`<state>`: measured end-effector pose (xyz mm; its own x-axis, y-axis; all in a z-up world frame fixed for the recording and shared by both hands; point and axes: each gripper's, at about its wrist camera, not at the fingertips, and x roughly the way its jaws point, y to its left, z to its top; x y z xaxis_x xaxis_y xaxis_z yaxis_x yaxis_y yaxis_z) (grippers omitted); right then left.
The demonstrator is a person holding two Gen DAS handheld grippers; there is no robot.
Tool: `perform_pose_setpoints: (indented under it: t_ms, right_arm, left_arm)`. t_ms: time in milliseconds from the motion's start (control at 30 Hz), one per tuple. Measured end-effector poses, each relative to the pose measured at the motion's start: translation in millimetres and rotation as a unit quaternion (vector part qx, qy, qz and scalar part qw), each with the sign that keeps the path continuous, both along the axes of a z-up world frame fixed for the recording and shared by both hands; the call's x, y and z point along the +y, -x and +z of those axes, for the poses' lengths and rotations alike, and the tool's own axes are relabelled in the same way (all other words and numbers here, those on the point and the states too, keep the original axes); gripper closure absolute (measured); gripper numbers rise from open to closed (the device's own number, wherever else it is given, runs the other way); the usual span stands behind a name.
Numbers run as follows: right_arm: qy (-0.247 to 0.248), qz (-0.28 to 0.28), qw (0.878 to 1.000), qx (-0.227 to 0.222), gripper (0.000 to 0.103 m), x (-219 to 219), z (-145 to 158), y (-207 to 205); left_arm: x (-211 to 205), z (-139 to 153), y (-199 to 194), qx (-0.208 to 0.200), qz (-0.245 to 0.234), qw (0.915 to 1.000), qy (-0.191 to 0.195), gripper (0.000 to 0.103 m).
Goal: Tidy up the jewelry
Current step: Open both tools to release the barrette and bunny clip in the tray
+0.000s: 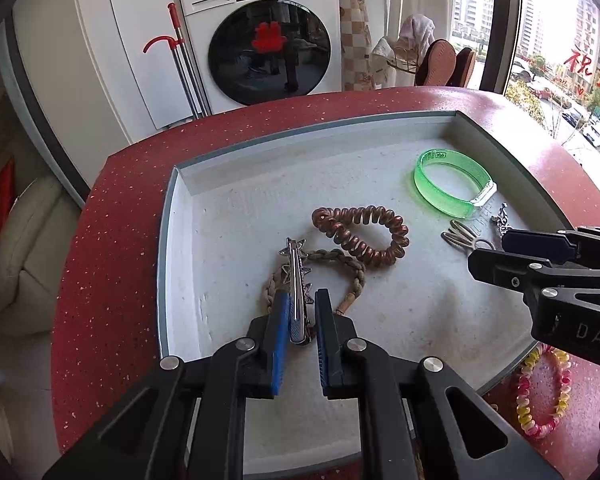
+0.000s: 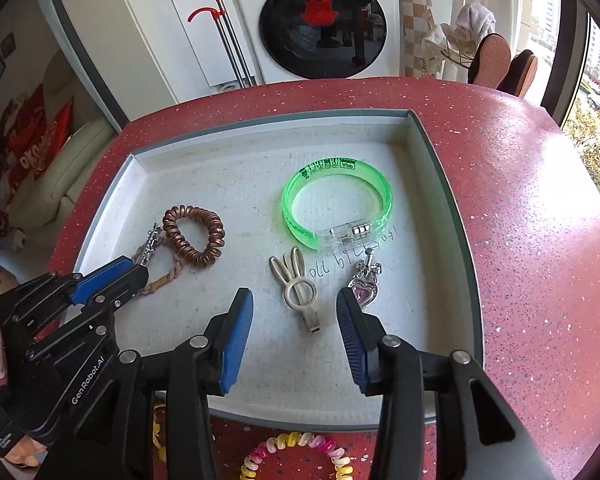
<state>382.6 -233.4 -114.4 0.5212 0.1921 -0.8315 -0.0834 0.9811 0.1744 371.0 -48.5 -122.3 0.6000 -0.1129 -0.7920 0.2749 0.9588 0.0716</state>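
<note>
A white tray (image 1: 188, 264) on the red table holds a silver star hair clip (image 1: 297, 280), a braided cord bracelet (image 1: 340, 258), a copper coil hair tie (image 1: 364, 232), a green bangle (image 1: 452, 184), a silver rabbit clip (image 2: 298, 284) and a pink heart charm (image 2: 365, 290). My left gripper (image 1: 303, 312) is open, its jaws either side of the star clip's near end, the left pad close against it. My right gripper (image 2: 294, 308) is open and empty, low over the rabbit clip. The right gripper also shows in the left wrist view (image 1: 496, 256).
A pink and yellow coil hair tie (image 2: 300, 456) lies on the red table (image 2: 520, 220) in front of the tray (image 2: 100, 216); it also shows in the left wrist view (image 1: 544, 392). A washing machine (image 1: 260, 32) stands beyond the table's far edge.
</note>
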Motion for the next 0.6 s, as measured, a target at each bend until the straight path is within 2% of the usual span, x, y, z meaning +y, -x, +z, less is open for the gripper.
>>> perform_pose_setpoints:
  t_ms: [133, 300, 467, 600]
  right_arm:
    - [-0.013, -0.008, 1.000, -0.010, 0.051, -4, 10, 8]
    - [-0.028, -0.013, 0.999, -0.015, 0.051, -7, 17, 17]
    - [-0.030, -0.013, 0.999, -0.020, 0.050, -7, 23, 25]
    - [-0.031, -0.011, 0.999, -0.024, 0.046, -5, 27, 33]
  left_arm:
    - [2, 5, 4, -0.009, 0.003, 0.9999, 0.007, 0.072]
    - [2, 12, 11, -0.024, 0.003, 0.9997, 0.007, 0.072]
    - [4, 20, 16, -0.027, 0.008, 0.9994, 0.020, 0.072]
    - [8, 25, 19, -0.034, 0.016, 0.9990, 0.024, 0.072]
